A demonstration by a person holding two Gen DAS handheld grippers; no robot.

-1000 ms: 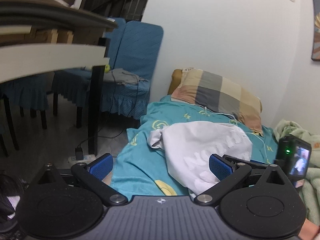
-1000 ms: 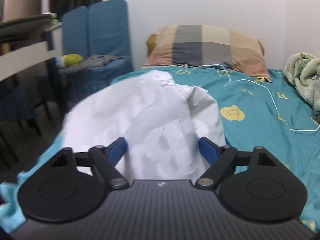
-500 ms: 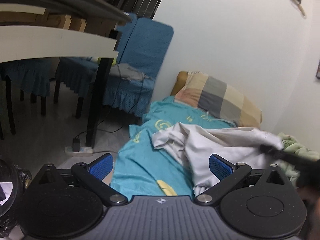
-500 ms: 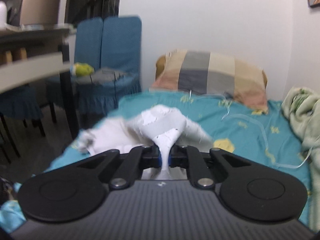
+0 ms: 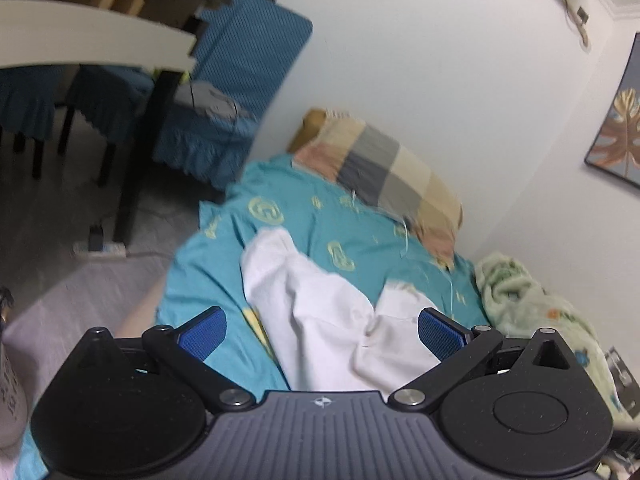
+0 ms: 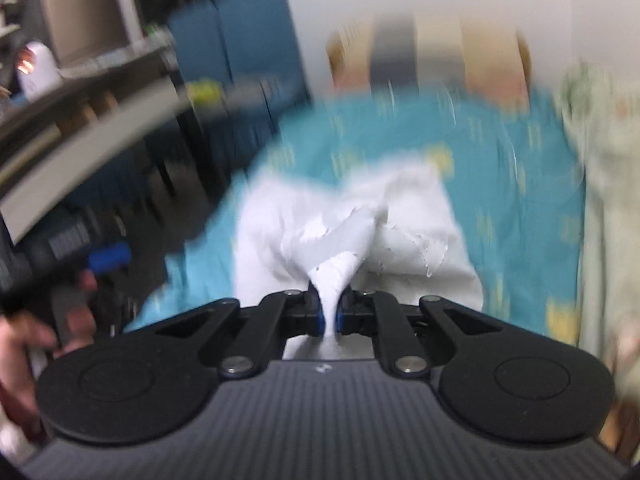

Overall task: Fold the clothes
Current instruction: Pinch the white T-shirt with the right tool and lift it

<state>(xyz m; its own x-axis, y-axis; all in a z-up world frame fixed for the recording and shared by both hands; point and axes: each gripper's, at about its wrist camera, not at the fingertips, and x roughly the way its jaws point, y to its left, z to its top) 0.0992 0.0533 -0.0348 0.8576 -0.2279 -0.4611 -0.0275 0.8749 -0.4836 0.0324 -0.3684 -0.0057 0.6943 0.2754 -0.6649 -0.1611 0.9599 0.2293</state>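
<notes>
The right gripper (image 6: 329, 314), spread wide a second ago, now pinches a bunch of the white garment (image 5: 320, 320) crumpled on the teal bedsheet (image 5: 304, 220) at its 12 o'clock, while the left gripper (image 5: 322, 330) gapes empty, so spreading likely comes before folding.

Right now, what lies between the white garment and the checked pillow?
In the left wrist view, only teal bedsheet with yellow motifs separates the white garment from the checked pillow, apart from a thin white cord hanging from the pillow's edge.

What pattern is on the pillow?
Checks of grey, beige and pink on the pillow; clearest in the left wrist view.
</notes>
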